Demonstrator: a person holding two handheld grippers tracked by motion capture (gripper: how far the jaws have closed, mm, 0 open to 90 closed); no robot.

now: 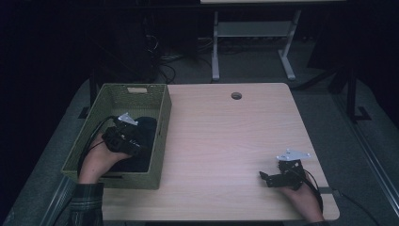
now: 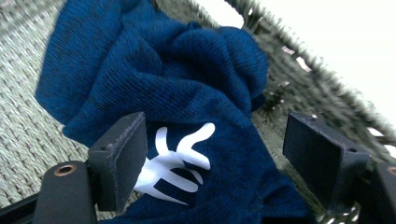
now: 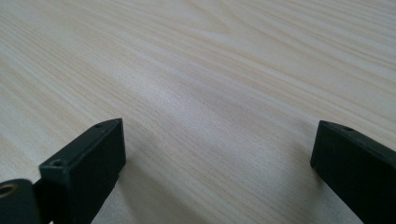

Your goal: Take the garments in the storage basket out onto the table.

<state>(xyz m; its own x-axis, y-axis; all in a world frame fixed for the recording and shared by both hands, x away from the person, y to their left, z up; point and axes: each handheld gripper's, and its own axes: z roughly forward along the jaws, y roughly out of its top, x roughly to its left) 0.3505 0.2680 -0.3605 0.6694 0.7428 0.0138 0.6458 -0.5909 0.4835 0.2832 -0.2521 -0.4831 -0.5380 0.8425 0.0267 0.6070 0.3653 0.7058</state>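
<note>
Your left hand (image 1: 96,162) comes in from six o'clock of the high view and carries the left gripper (image 1: 123,137) down inside the green woven basket (image 1: 104,100), which sits along the table's nine o'clock edge. In the left gripper view your two black jaws stand wide apart, one on either side of a dark blue knitted garment (image 2: 187,84) with a white printed mark (image 2: 175,163); the mark lies just beside the jaw at eight o'clock, and whether that jaw touches the cloth you cannot tell. Nothing is clamped between them. The garment lies crumpled on the basket's woven floor, bunched up toward the wall at two o'clock of that view, and it is the one thing you can see in the basket. From the high view it reads as a dark heap (image 1: 141,141) under and beyond your gripper. Your right gripper (image 1: 270,179) rests low over the pale wooden table (image 1: 226,141) near its five o'clock corner, well apart from the basket, jaws spread wide with bare wood grain between them, gripping nothing. A round hole (image 1: 236,96) marks the table's twelve o'clock edge.
</note>
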